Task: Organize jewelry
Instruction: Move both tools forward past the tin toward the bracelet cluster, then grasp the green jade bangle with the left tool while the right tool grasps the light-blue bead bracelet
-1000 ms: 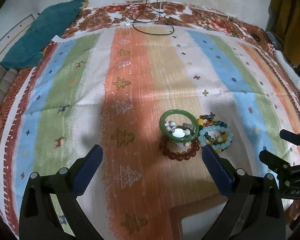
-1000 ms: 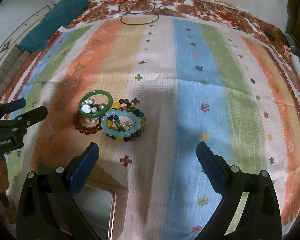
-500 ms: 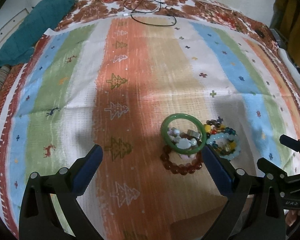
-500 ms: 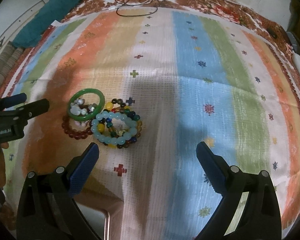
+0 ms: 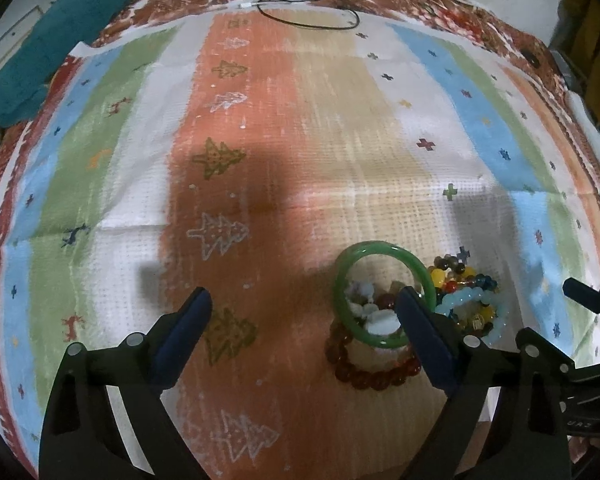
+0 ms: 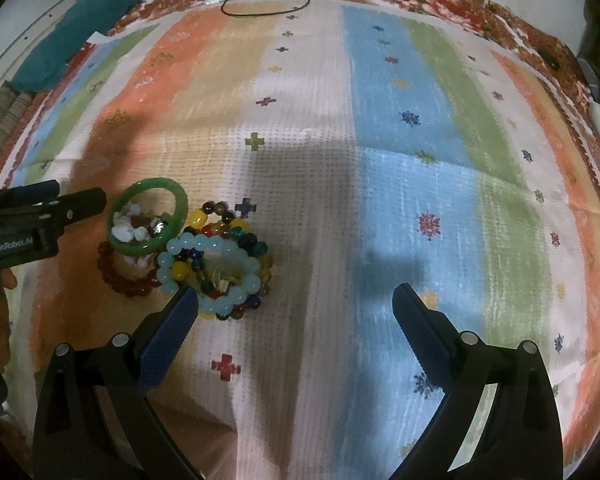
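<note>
Striped cloth (image 5: 300, 128) spread flat, bands of orange, beige, white, blue and green, little trees and crosses printed on it. Teal cloth (image 5: 56, 36) bunched at the far left corner, black cable (image 5: 300, 12) looped at the far edge.

Jewelry in 1 tight heap on the orange-and-beige part. Green bangle (image 5: 384, 292) tilted, propped on small white and pale beads (image 5: 374, 312) inside its ring. Dark red bead bracelet (image 5: 372, 372) lying under it on the near side, touching. Pale blue bead bracelet (image 5: 472, 308) just to the right, touching the bangle, stacked over a mixed bracelet (image 5: 456, 276) of yellow, brown, dark blue and green beads.

Left gripper (image 5: 304, 308) pointing steeply down, jaws wide apart and just closing a little, nothing clamped. Right finger (image 5: 424, 340) over the bangle's right side in the left wrist view; touching or just above, cannot tell. Left finger over bare orange cloth.

Right gripper (image 6: 296, 308) also pointing steeply down, jaws wide apart, gripping nothing, only cloth between them. Left finger (image 6: 168, 340) right at the near edge of the pale blue bracelet; contact unclear.

From the right wrist view, left gripper entering from the left edge, tips just beside the bangle, a bit of the person's hand (image 6: 0, 292) below it. Pale box corner (image 6: 204, 448) showing at the near edge.
</note>
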